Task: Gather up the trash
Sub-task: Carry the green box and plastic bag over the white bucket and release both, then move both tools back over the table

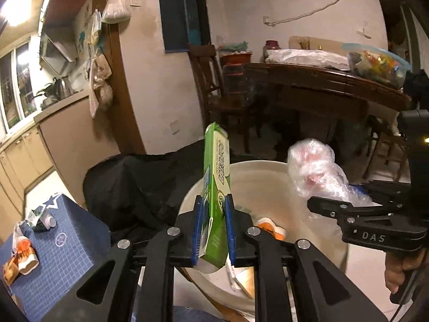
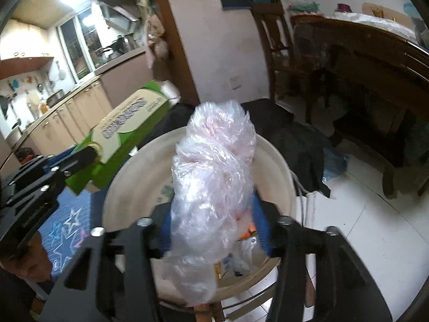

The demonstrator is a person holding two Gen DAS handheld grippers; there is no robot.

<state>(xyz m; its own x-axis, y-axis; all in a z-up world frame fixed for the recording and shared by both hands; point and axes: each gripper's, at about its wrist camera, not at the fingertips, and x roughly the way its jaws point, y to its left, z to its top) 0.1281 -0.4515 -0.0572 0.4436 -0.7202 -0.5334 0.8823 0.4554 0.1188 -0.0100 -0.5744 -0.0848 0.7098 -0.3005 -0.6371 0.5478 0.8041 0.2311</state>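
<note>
**A lived-in kitchen corner under hard ceiling light**

We're looking at a pale plaster wall (image 1: 241, 26) straight ahead, a cable trailing across it toward one o'clock. At two o'clock sits a dark wooden sideboard (image 1: 321, 80), its top crowded; a wooden chair (image 1: 209, 80) stands just beside it at twelve. Swing to nine o'clock and we get beige kitchen cabinets (image 2: 75, 118) under a counter, a window (image 1: 16, 86) dark behind it, a kettle (image 1: 64, 87) on the ledge. A ceiling lamp (image 1: 16, 8) blazes at ten. Bags hang on the wooden door frame (image 1: 118, 53). White floor tiles (image 2: 362, 214) gleam at four o'clock.
</note>
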